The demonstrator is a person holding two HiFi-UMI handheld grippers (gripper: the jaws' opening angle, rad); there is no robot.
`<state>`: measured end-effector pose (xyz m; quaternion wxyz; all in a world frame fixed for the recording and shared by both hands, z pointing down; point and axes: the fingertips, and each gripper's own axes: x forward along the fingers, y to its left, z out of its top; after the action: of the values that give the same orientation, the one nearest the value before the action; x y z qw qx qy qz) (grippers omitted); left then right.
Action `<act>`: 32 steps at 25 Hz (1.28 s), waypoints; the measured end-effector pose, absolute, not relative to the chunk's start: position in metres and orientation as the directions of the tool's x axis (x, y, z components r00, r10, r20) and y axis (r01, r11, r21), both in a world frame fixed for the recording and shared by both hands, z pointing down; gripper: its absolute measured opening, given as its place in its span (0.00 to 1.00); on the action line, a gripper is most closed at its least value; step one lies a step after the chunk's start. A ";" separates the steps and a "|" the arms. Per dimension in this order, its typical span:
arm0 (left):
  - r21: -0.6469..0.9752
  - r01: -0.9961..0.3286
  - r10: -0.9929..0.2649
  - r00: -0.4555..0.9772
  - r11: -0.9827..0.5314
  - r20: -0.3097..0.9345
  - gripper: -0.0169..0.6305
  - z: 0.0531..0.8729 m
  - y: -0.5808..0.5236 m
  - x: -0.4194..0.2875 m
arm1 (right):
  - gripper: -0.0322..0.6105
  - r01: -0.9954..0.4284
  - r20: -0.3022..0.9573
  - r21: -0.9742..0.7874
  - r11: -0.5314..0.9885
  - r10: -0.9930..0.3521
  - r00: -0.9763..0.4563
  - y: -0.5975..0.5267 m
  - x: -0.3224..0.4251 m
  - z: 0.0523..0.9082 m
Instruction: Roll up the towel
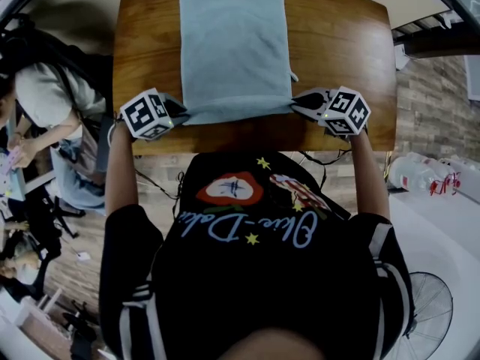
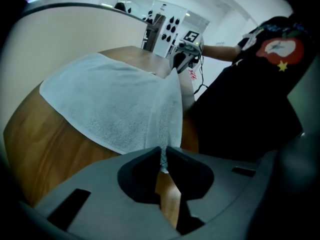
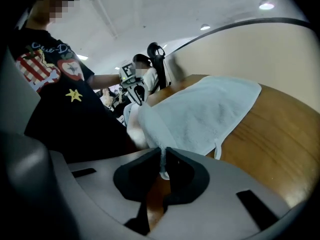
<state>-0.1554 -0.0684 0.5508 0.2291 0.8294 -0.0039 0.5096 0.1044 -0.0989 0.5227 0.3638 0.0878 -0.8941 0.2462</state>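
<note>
My left gripper [image 2: 163,156] and right gripper [image 3: 163,160] each pinch a near corner of the pale blue, nubby terry towel [image 1: 234,47], spread on the glossy brown wooden table [image 1: 337,51]. Clear plastic bottles [image 1: 421,175] lie off to the right.

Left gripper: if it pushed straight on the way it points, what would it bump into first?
Probably the towel that it pinches by a corner, then the table underneath; depth is unclear.
</note>
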 end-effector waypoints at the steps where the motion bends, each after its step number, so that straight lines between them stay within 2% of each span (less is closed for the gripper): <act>1: 0.386 -0.243 0.234 0.484 -0.890 0.843 0.07 0.550 -0.073 -0.156 | 0.09 -0.345 0.695 -0.378 0.859 0.017 -0.719 -0.104 0.104 0.524; 5: 0.348 -0.270 0.181 0.494 -0.898 0.850 0.07 0.549 -0.101 -0.158 | 0.09 -0.382 0.721 -0.334 0.862 -0.028 -0.693 -0.126 0.103 0.528; 11: 0.104 -0.317 -0.047 0.434 -0.943 0.899 0.07 0.566 -0.141 -0.160 | 0.09 -0.414 0.782 -0.200 0.888 -0.110 -0.613 -0.151 0.102 0.543; 17: -0.027 -0.422 -0.227 0.430 -0.906 0.874 0.09 0.574 -0.151 -0.160 | 0.11 -0.457 0.826 -0.080 0.886 -0.198 -0.529 -0.163 0.105 0.557; 20: -0.074 -0.514 -0.327 0.422 -0.855 0.845 0.19 0.570 -0.160 -0.168 | 0.22 -0.477 0.830 -0.028 0.879 -0.246 -0.501 -0.166 0.109 0.557; 23: -0.068 -0.629 -0.412 0.419 -0.774 0.809 0.30 0.561 -0.172 -0.183 | 0.25 -0.519 0.790 0.032 0.854 -0.340 -0.511 -0.175 0.116 0.538; 25: -0.079 -0.709 -0.480 0.387 -0.701 0.787 0.30 0.551 -0.179 -0.202 | 0.25 -0.534 0.752 0.079 0.842 -0.402 -0.523 -0.177 0.117 0.518; 29: -0.159 -0.754 -0.567 0.320 -0.638 0.759 0.30 0.528 -0.173 -0.228 | 0.25 -0.447 0.739 0.150 0.882 -0.401 -0.542 -0.152 0.107 0.499; 32: -0.228 -0.650 -0.546 0.341 -0.725 0.765 0.30 0.519 -0.147 -0.213 | 0.25 -0.319 0.766 0.179 0.931 -0.335 -0.548 -0.121 0.094 0.505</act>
<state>-0.2126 -0.1465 0.5195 0.0588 0.8168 -0.3662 0.4420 0.0944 -0.1211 0.5048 0.4375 0.1861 -0.8797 -0.0091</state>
